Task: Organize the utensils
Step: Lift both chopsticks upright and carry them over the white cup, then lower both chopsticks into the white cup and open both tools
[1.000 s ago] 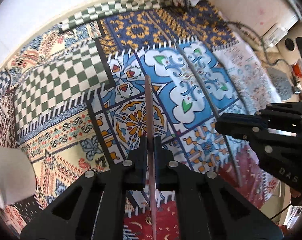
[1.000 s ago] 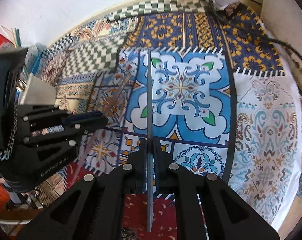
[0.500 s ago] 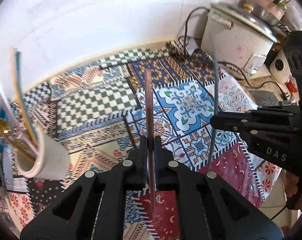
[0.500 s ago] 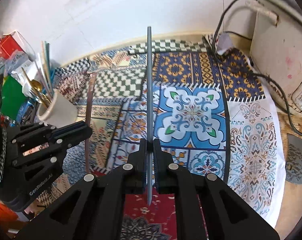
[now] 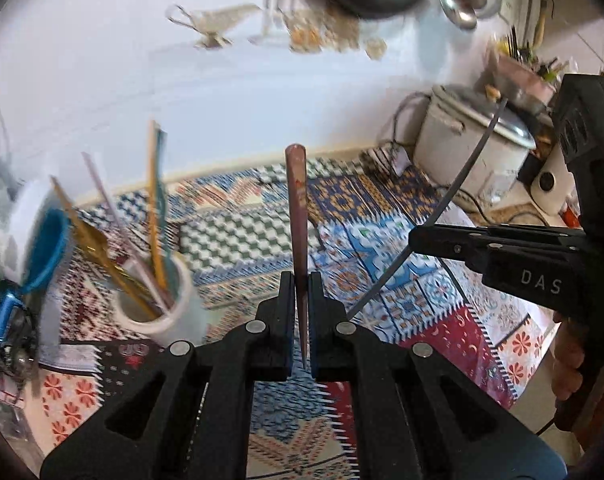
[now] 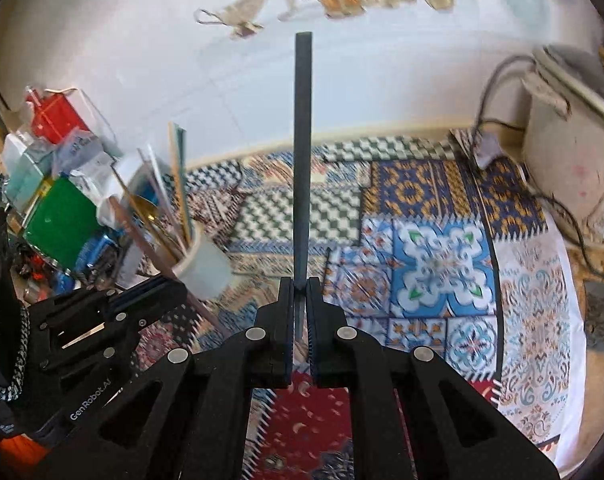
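My left gripper [image 5: 301, 320] is shut on a brown chopstick [image 5: 296, 216] that stands up from the jaws. My right gripper [image 6: 301, 320] is shut on a dark grey chopstick [image 6: 303, 152], also upright. A white cup [image 5: 160, 304] holding several utensils stands on the patterned cloth to the left; it also shows in the right wrist view [image 6: 200, 260]. The right gripper [image 5: 418, 240] with its grey chopstick [image 5: 458, 184] shows at the right of the left wrist view. The left gripper [image 6: 174, 284] with its brown chopstick [image 6: 150, 244] shows at the lower left of the right wrist view, beside the cup.
A patterned patchwork cloth [image 6: 434, 256] covers the counter. A white rice cooker [image 5: 470, 144] with cables stands at the back right against the wall. Clutter of boxes and packets, among them a green one [image 6: 60, 220], lies at the left behind the cup.
Both grippers have tilted up, each still gripping its chopstick. The views now take in the wall, the cup and the rice cooker. The cup appears larger and closer.
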